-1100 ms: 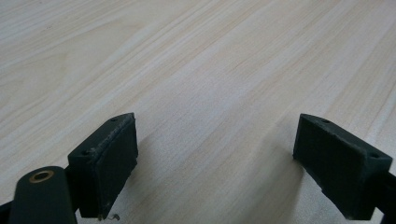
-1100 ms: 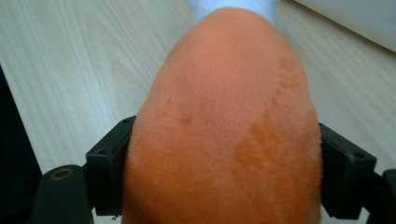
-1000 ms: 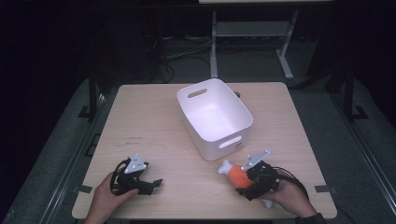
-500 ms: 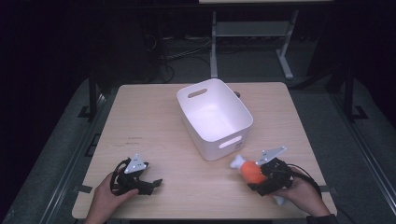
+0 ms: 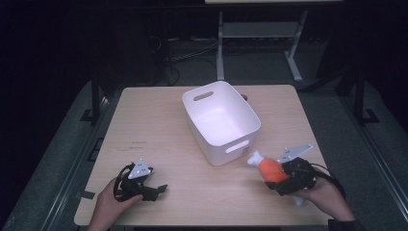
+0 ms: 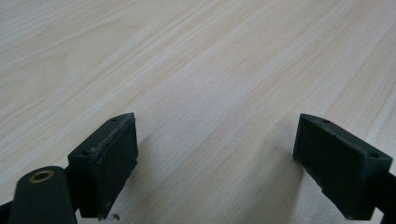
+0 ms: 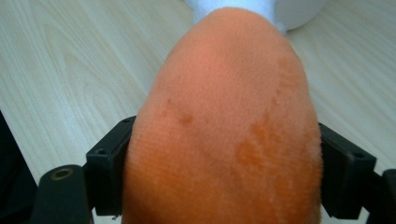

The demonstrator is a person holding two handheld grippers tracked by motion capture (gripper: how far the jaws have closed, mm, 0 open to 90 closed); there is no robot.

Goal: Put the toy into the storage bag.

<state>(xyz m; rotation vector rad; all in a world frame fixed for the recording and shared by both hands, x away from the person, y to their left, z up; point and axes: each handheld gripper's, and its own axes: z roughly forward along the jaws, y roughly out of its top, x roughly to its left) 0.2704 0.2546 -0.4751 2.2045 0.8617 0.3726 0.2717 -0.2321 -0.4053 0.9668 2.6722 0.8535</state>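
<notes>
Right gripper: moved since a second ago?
Yes. The right gripper, shut on the orange toy, went rightward along the table's near edge, from just below the bin handle to off its right corner.

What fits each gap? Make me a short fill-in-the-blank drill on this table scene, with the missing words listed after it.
1. The right tongs are clamped on a plush toy whose body is coloured ____.
2. The white bin in the middle of the table holds ____.
3. The left tongs stand ____, with bare wood between their pads.
4. The toy's white tip points toward the ____.

Missing words: orange; nothing; open; bin
</notes>
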